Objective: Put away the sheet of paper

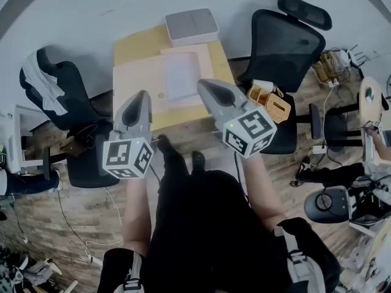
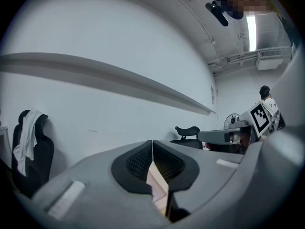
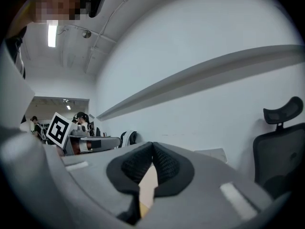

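L hand-held gripper: jaws shut tip to tip, nothing betw. them. R hand-held gripper: same, jaws together, empty. Both are held over near part of table. Sheet of paper lies flat on a larger pale board on table, betw. both tips. Grey box sits at far edge.

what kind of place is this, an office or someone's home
Most likely an office or lab workspace. A black mesh office chair stands beside a small wooden desk, a second office chair is on the desk's other side, and loose cables trail over the wood-pattern floor.
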Available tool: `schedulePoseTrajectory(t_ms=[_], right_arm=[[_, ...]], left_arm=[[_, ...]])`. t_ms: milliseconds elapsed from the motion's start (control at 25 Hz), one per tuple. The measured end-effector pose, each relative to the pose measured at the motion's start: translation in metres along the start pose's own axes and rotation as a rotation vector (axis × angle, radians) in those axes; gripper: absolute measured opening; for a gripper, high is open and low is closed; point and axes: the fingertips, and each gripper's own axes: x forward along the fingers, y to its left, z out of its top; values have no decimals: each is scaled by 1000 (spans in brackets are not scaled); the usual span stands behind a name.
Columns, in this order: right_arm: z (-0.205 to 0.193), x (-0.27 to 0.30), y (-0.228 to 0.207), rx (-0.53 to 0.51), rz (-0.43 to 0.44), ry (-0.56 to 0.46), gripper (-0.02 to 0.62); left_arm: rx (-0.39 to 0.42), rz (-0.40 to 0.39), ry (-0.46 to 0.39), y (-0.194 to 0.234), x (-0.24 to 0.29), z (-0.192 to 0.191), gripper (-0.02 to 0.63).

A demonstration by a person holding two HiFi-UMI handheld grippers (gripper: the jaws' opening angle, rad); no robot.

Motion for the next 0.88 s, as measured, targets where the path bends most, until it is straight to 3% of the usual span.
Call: schedulePoseTrajectory(t_ms=[880], right_arm=[[-3,-8,-4,-61,-35,16,3]], left_arm=[[7,-7,-1,0,-2,1,11]])
